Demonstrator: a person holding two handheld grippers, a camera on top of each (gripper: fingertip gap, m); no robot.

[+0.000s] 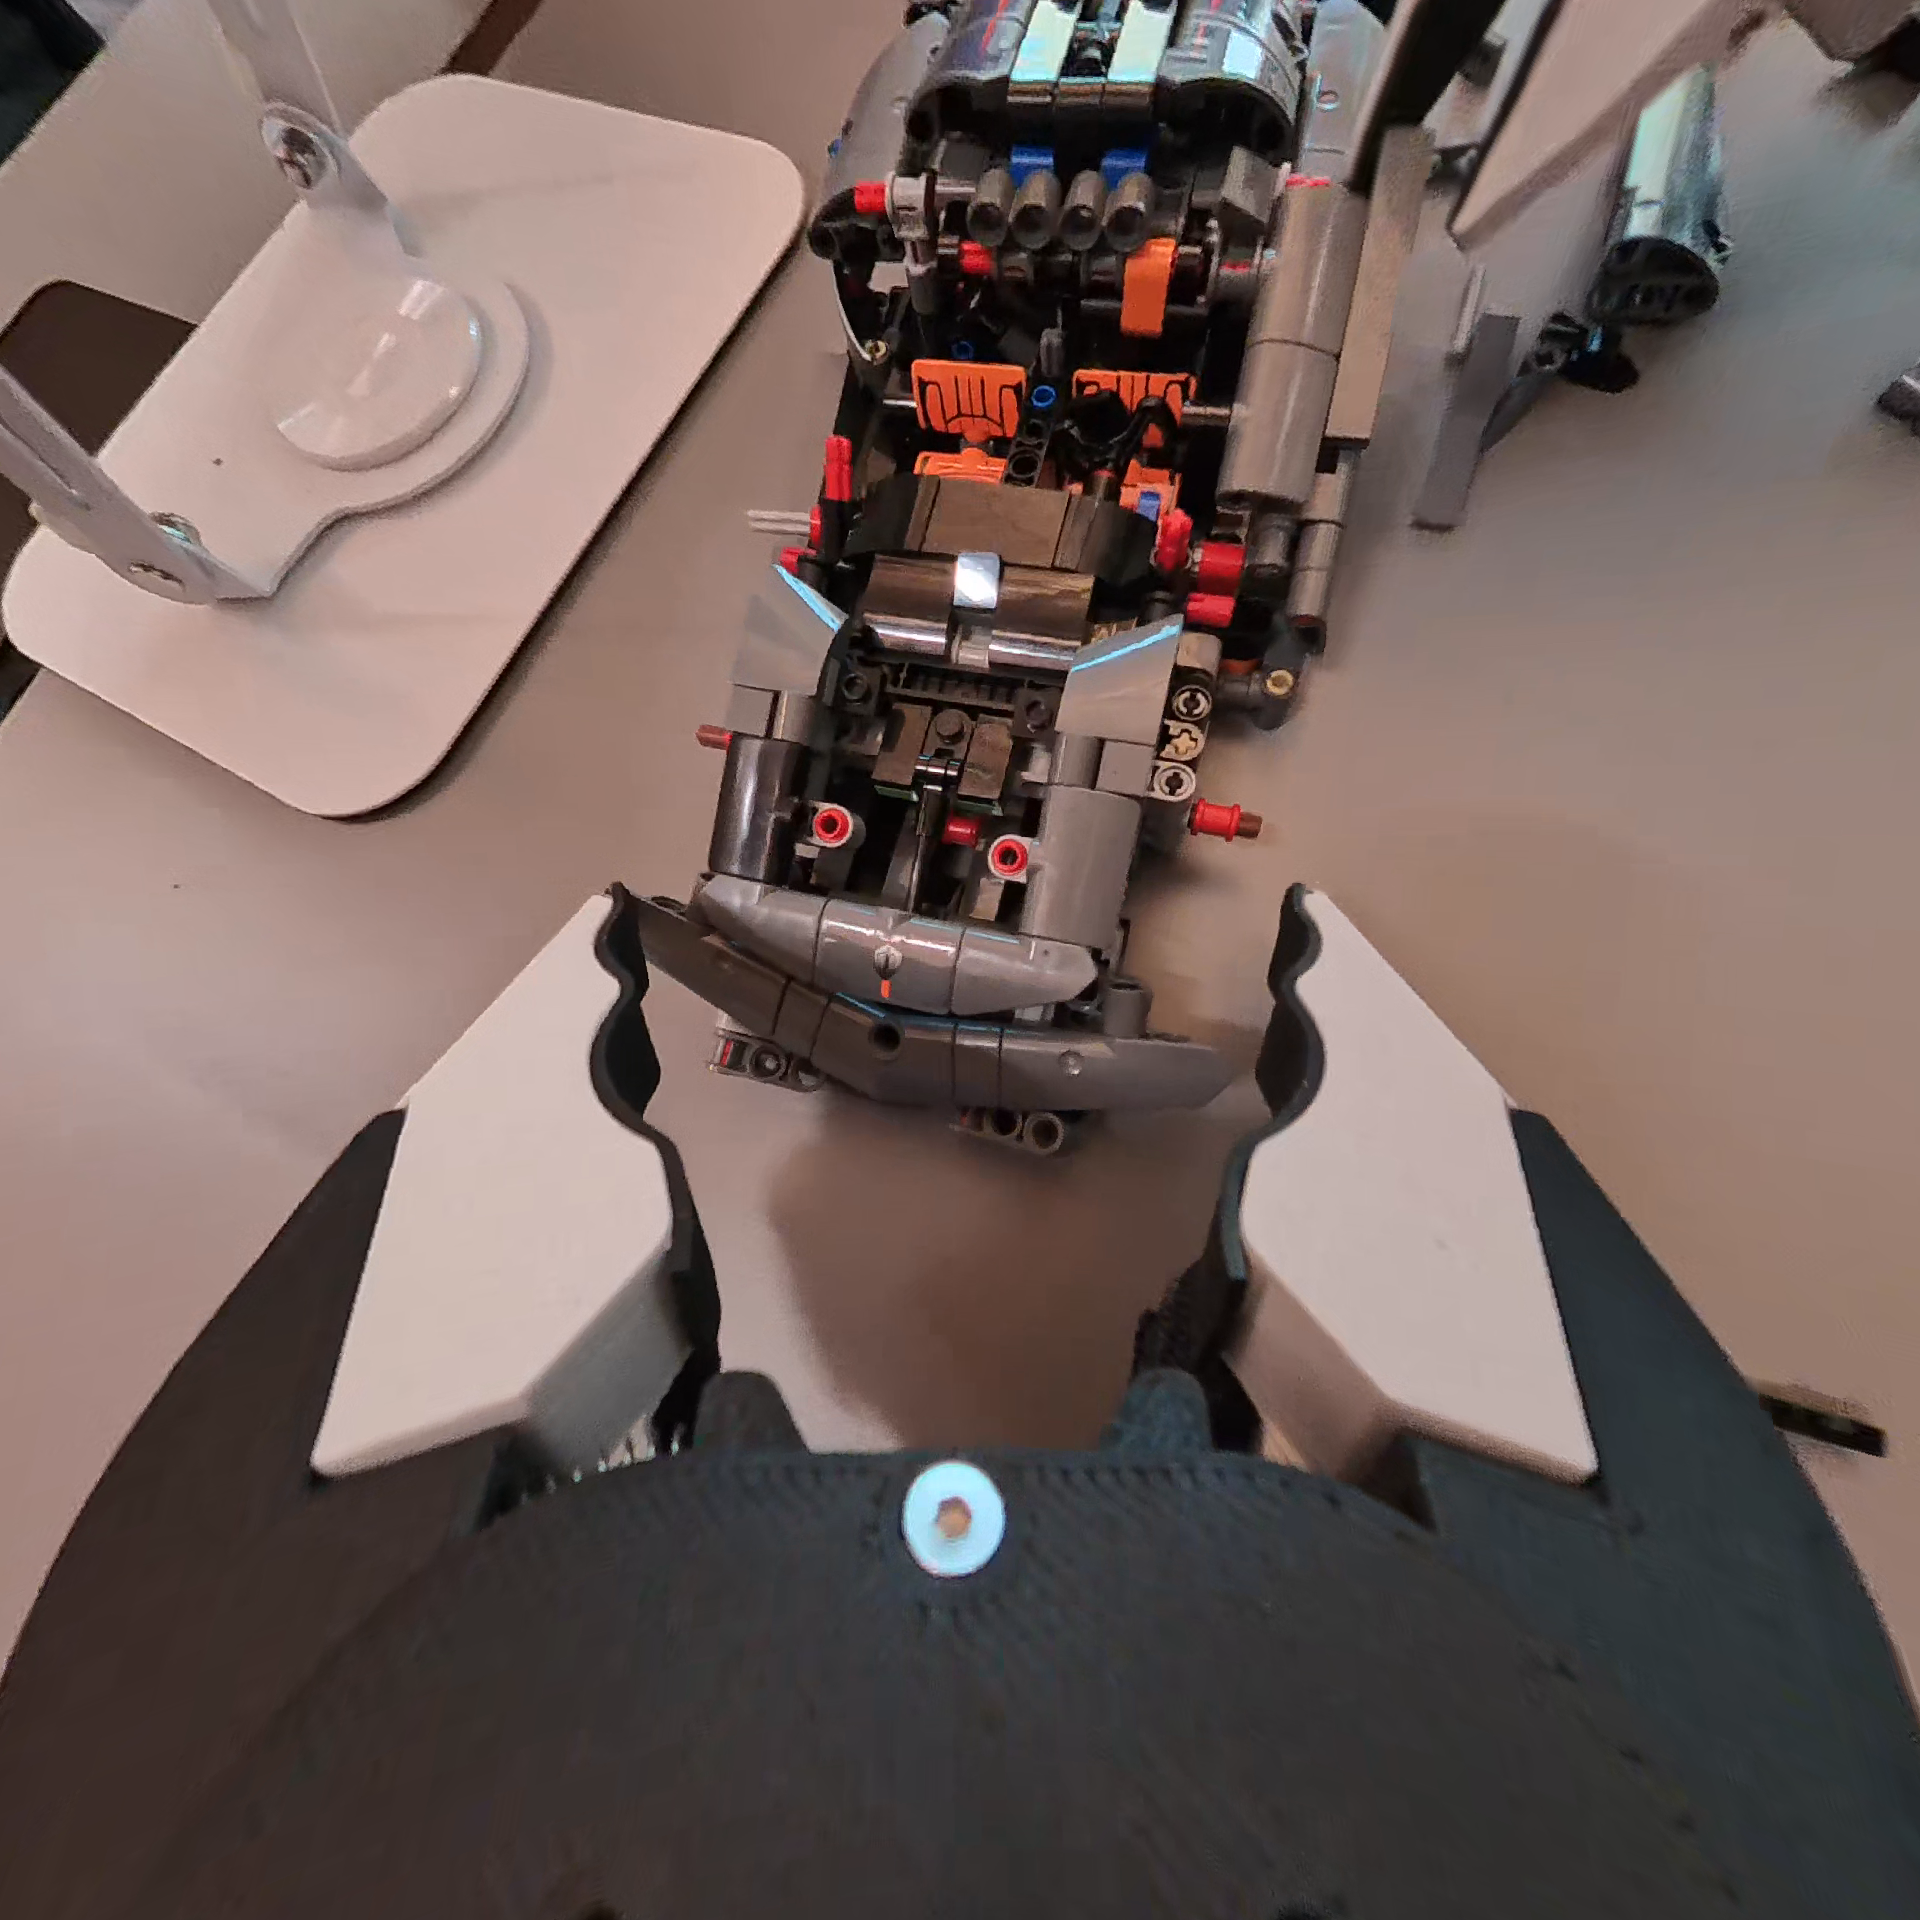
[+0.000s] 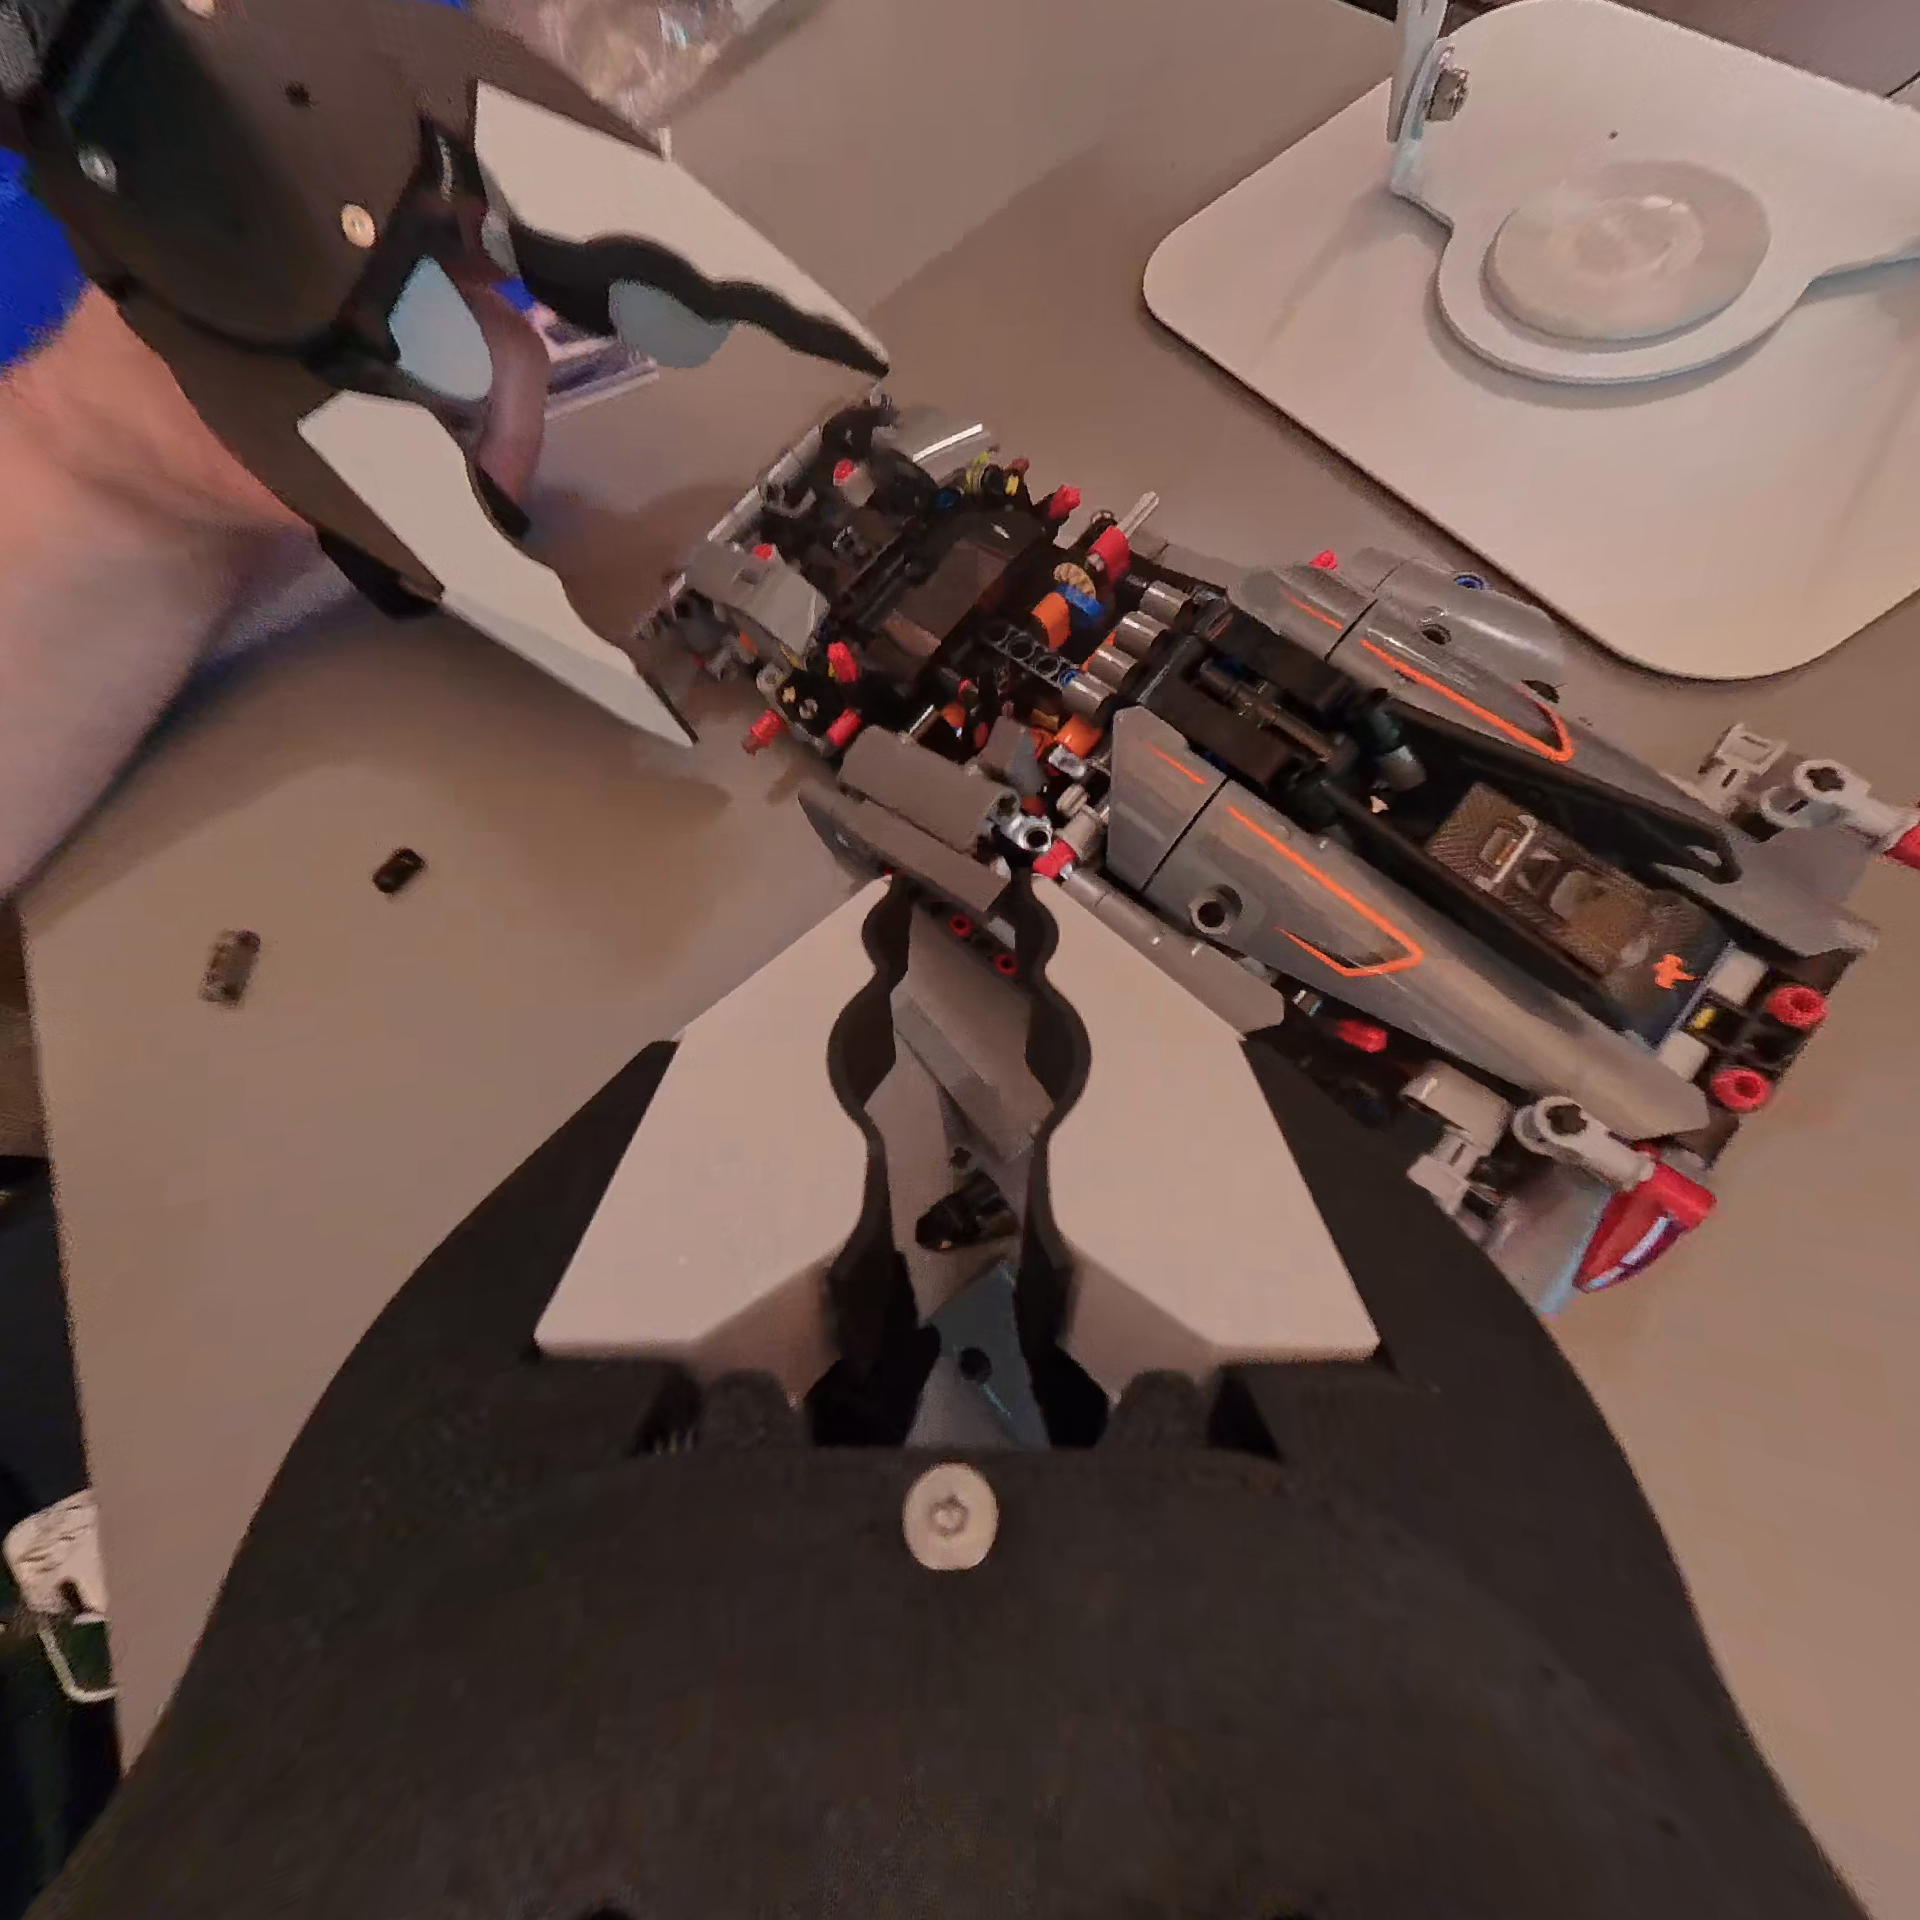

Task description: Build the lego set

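Observation:
A long grey, black and orange lego car (image 1: pixel 997 644) lies on the grey table, nose towards me in the left wrist view. My left gripper (image 1: pixel 956 894) is open, one finger on each side of the car's front bumper (image 1: pixel 935 1018), apart from it. The right wrist view shows the car (image 2: pixel 1299 790) from the side, with the left gripper (image 2: pixel 774 545) open around its nose. My right gripper (image 2: pixel 956 894) is shut on a grey panel piece (image 2: pixel 961 1049). The panel's far end meets the car's near side by the cockpit. Whether it is joined to the car is hidden.
A white stand base (image 1: pixel 416 416) sits left of the car and also shows in the right wrist view (image 2: pixel 1558 364). Two small dark loose pieces (image 2: pixel 398 869) (image 2: pixel 229 966) lie on the table. Another grey lego sub-assembly (image 1: pixel 1662 229) lies far right. A person's forearm (image 2: pixel 104 540) holds the left gripper.

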